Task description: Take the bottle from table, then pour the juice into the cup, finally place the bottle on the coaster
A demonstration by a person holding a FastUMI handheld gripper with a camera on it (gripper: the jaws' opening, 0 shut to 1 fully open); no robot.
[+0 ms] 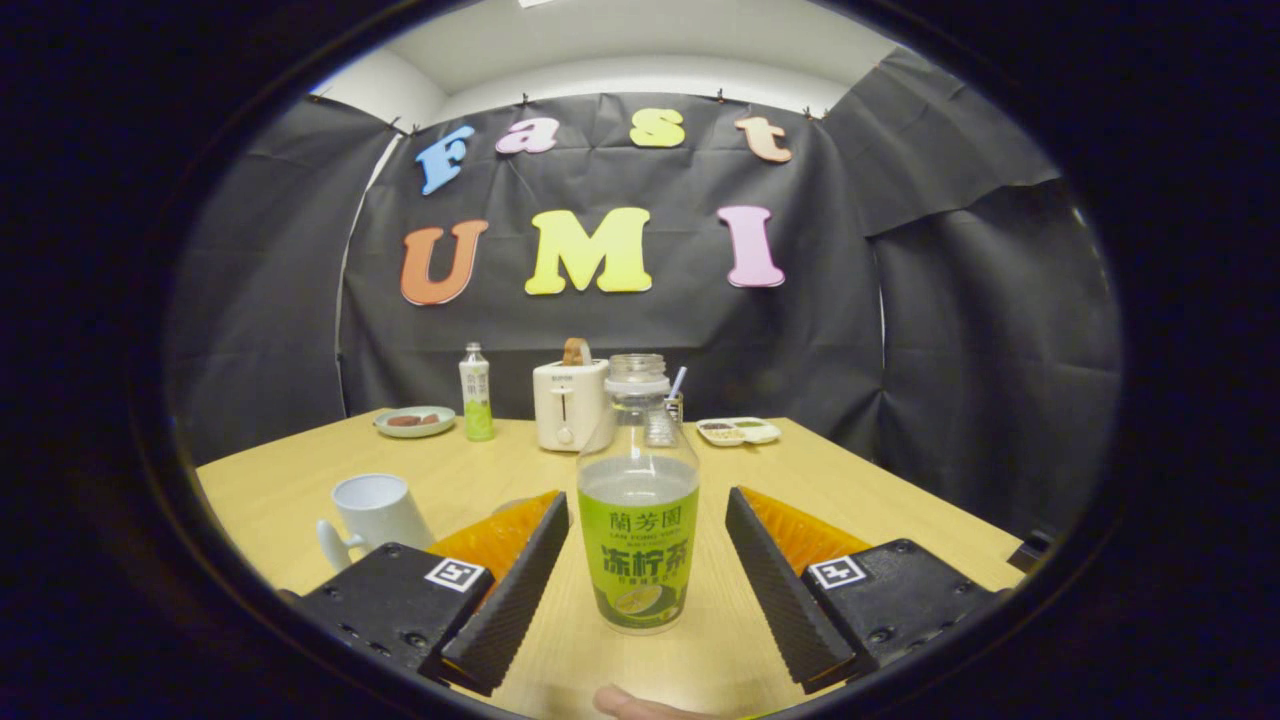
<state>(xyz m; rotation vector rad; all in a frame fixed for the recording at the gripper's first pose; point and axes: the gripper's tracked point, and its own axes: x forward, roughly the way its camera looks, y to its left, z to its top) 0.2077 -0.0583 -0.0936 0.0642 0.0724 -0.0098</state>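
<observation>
A clear juice bottle (638,500) with a green label and no cap stands upright on the wooden table (880,500). It sits between my two fingers, and a gap shows on each side of it. My gripper (645,500) is open around the bottle without touching it. A white cup (375,512) with a handle stands on the table just left of my left finger (520,575). Part of a round flat thing peeks out behind my left finger, beside the bottle; I cannot tell what it is.
At the back of the table stand a white toaster (570,403), a second small bottle with a green label (476,393), a plate with food (414,421), and a small divided dish (738,431). A fingertip (630,703) shows at the table's near edge.
</observation>
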